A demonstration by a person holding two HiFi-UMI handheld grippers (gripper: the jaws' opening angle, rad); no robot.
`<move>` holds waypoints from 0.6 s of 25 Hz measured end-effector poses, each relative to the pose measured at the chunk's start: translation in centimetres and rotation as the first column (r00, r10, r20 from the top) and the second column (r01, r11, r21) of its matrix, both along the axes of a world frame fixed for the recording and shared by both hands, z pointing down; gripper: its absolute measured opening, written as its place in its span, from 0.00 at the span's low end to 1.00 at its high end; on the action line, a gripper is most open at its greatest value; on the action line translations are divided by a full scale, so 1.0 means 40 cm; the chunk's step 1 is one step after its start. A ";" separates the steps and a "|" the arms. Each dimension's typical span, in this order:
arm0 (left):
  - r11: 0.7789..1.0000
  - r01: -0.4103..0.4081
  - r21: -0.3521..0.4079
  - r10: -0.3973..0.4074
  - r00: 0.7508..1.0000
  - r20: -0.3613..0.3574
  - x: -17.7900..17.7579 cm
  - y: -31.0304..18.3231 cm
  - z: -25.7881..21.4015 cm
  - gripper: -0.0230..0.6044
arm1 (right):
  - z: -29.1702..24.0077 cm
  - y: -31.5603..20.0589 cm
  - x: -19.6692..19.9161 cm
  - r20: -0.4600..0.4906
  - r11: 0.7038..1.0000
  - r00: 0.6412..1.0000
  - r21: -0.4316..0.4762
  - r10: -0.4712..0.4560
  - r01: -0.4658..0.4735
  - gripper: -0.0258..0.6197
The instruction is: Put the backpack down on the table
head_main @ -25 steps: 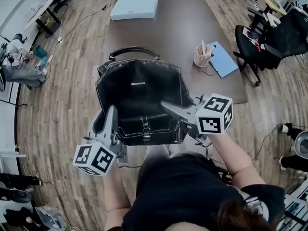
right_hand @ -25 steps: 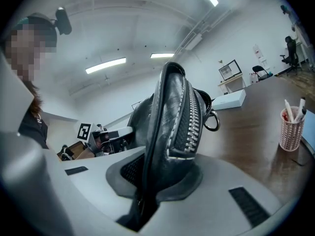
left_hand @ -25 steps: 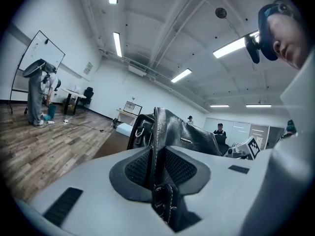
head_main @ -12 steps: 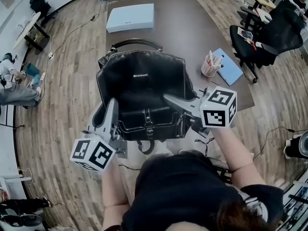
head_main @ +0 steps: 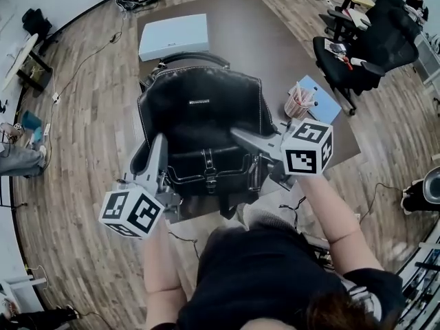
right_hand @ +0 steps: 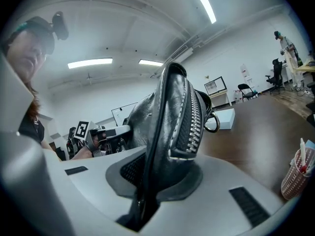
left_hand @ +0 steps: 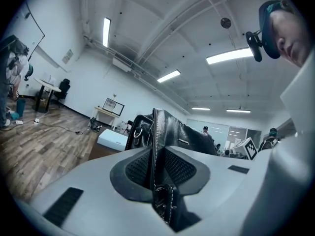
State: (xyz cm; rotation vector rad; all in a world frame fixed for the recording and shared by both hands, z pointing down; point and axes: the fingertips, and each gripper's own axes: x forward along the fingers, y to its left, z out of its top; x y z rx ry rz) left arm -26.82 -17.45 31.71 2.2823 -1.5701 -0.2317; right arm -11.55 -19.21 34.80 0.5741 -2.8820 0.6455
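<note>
A black leather backpack [head_main: 199, 122] with white stitching hangs between my two grippers, above the near end of the brown table [head_main: 240, 40]. My left gripper [head_main: 157, 151] is shut on the bag's left side seam. My right gripper [head_main: 242, 136] is shut on its right side by the zipper. In the left gripper view the stitched edge of the backpack [left_hand: 170, 132] runs down between the pads of the left gripper [left_hand: 156, 168]. In the right gripper view the backpack [right_hand: 174, 112] and its zipper fill the jaws of the right gripper [right_hand: 155, 181]. The bag's underside is hidden.
A white flat box [head_main: 173, 36] lies at the table's far end. A cup of pens [head_main: 299, 104] and a blue notebook [head_main: 324, 100] sit at its right edge. Black office chairs [head_main: 361, 43] stand to the right. Cables run over the wooden floor [head_main: 82, 115].
Both grippers have carried the backpack forward. The table has come nearer and now lies under most of the bag. Both grips are unchanged.
</note>
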 end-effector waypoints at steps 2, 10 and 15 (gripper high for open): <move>1.000 0.003 0.002 -0.003 1.000 0.009 -0.001 -0.029 0.007 0.19 | 0.008 -0.028 0.000 -0.001 1.000 1.000 0.001 0.010 -0.010 0.14; 0.999 0.040 -0.030 -0.039 0.999 0.025 0.021 -0.190 0.052 0.19 | 0.054 -0.200 0.022 0.000 1.000 1.000 -0.012 0.012 -0.012 0.14; 0.996 0.072 -0.045 -0.071 0.997 0.034 0.016 -0.287 0.077 0.19 | 0.080 -0.306 0.015 0.002 1.000 1.000 -0.023 0.004 -0.004 0.14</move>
